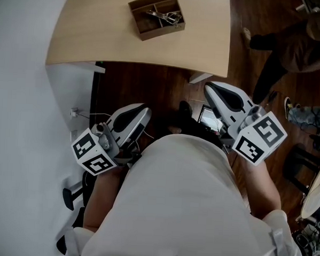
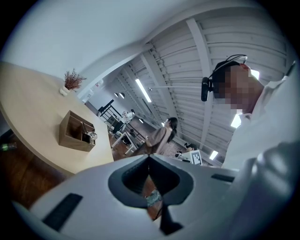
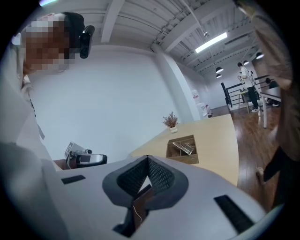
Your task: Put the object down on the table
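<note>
Left gripper (image 1: 144, 111): held close against the person's white shirt (image 1: 182, 206), jaws pressed together at the tips, nothing between them.
Right gripper (image 1: 209, 88): beside the torso on the other side, jaws likewise closed and empty.
Floor (image 1: 151, 87): dark wood, under both grippers.
Table (image 1: 95, 36): pale wood, ahead of the grippers.
Wooden box (image 1: 146, 28): stood on the table, well apart from both grippers.
Metal object (image 1: 167, 15): shiny, lay inside the box; its kind could not be made out.
Plant (image 3: 171, 121): small, at the table's far edge.

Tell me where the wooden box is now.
In the head view, the wooden box stands top centre on the pale table; in the right gripper view a small potted plant is behind it.
</note>
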A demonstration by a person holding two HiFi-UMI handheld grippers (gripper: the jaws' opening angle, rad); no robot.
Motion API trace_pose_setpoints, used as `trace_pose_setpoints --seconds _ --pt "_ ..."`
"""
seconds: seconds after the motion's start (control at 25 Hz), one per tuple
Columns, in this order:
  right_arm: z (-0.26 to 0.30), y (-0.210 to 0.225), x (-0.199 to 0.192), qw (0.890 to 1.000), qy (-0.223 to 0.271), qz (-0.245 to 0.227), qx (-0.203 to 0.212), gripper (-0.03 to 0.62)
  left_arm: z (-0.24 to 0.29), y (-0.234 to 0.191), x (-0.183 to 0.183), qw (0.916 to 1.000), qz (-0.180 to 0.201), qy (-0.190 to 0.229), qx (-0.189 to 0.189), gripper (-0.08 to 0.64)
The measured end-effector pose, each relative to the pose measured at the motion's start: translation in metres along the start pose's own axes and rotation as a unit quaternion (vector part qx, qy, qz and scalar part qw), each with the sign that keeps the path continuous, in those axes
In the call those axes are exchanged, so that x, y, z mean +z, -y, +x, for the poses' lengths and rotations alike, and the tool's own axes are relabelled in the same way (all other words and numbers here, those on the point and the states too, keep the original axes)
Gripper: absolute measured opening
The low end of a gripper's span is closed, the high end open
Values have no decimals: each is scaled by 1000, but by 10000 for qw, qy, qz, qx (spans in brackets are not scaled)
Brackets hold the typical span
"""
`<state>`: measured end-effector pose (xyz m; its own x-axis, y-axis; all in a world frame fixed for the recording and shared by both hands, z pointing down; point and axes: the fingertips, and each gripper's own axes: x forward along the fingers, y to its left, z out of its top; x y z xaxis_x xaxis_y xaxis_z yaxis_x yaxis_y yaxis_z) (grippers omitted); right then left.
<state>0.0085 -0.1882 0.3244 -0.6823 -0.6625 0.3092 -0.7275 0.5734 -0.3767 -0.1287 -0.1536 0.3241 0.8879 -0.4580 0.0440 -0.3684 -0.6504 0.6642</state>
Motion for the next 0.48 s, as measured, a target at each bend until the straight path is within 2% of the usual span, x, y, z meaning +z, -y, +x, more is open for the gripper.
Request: trace_pose_setpoints --seconds 0.48 --pt "3 6 10 9995 -36 -298 -53 0 3 1 -4 9999 -54 -96 -84 -2"
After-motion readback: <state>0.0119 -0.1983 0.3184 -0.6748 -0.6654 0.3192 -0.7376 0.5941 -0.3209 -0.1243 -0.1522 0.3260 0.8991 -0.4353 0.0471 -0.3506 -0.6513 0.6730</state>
